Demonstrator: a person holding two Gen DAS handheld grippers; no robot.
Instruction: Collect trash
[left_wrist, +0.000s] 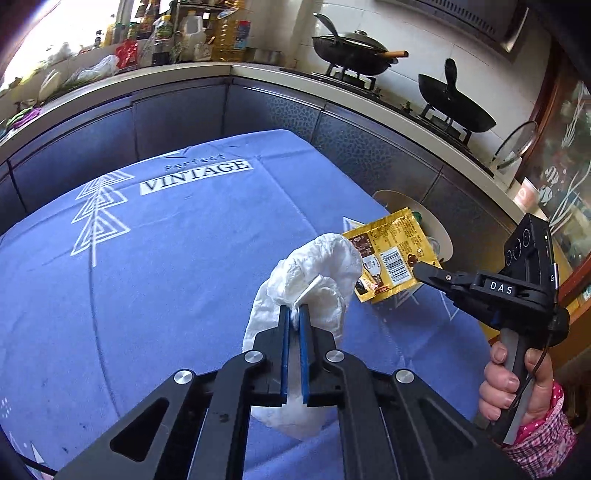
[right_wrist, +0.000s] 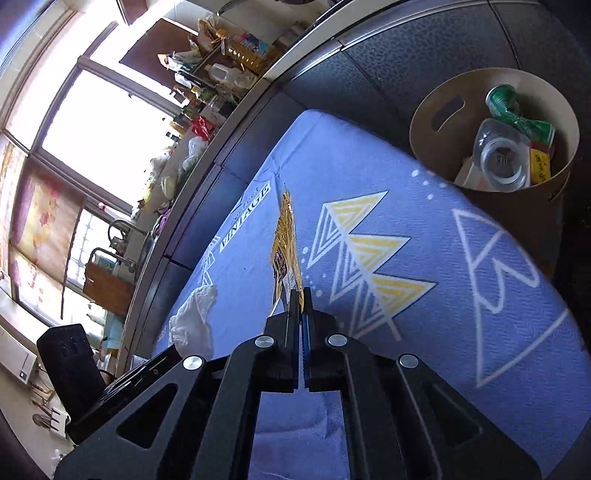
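Both grippers are loaded. The left gripper (left_wrist: 294, 314) has its blue pads (left_wrist: 284, 354) clamped together on a crumpled white tissue (left_wrist: 314, 273), a puffy, wrinkled wad that bulges above the fingertips and hangs in a loose fold below them, over the blue tablecloth (left_wrist: 166, 258). From the right wrist camera the same tissue (right_wrist: 194, 321) shows as a rumpled white lump at the left, beside the dark body of the other tool.

Over on the right, the right gripper (left_wrist: 419, 267) is pinched tight on a yellow snack wrapper (left_wrist: 391, 254): flat, glossy, gold-yellow with a barcode, a dark brown panel and small print, held by its edge above the cloth near the table's far right edge. In the right wrist view the wrapper (right_wrist: 288, 251) stands edge-on, a thin gold strip rising straight out of the closed fingertips (right_wrist: 301, 295).

A hand (left_wrist: 517, 384) in a pink patterned sleeve (left_wrist: 546, 435) grips the right tool's handle.

Just past the table's far right corner stands a round beige bin (right_wrist: 443, 107) with a slot handle; inside lie a crushed green bottle (right_wrist: 517, 114), a clear plastic bottle (right_wrist: 502, 155) and a yellow packet (right_wrist: 541, 166).
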